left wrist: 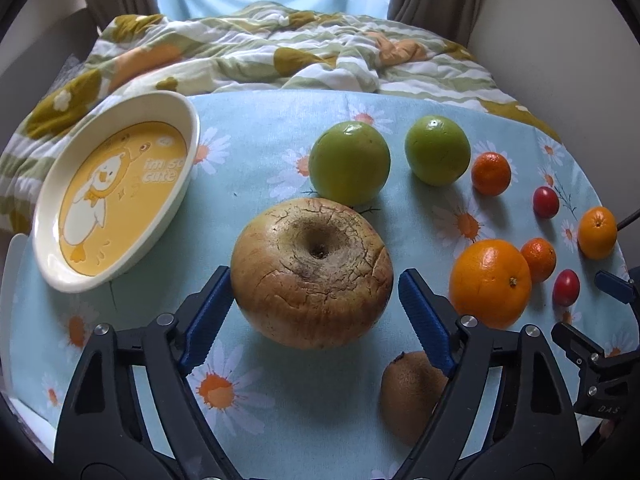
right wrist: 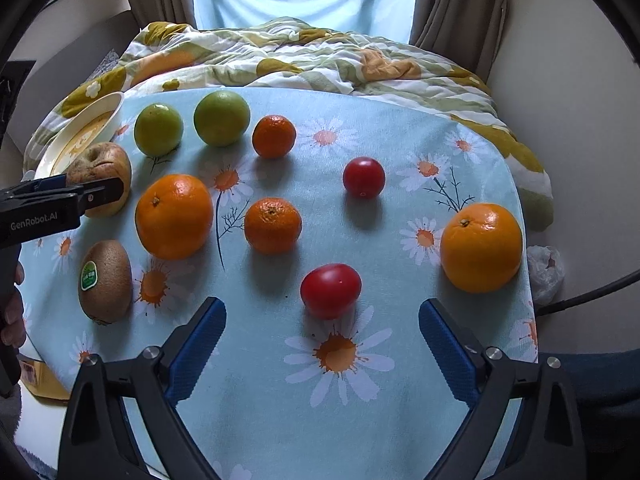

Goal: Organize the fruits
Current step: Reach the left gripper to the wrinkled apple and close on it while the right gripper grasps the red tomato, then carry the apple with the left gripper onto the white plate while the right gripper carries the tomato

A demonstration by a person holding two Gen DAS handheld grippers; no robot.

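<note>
Here both fingers gape: left gripper (left wrist: pixel 314 280) flanks a cracked, wrinkled brown apple (left wrist: pixel 312 272), right gripper (right wrist: pixel 322 320) empty

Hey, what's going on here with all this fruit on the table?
A person is sorting fruit with a handheld gripper in each hand. The left gripper straddles the wrinkled apple, jaws open with its pads not yet pressing. The right gripper is open just short of a red tomato. The duck plate is empty; the oranges, green fruits and kiwi lie on the daisy cloth.
</note>
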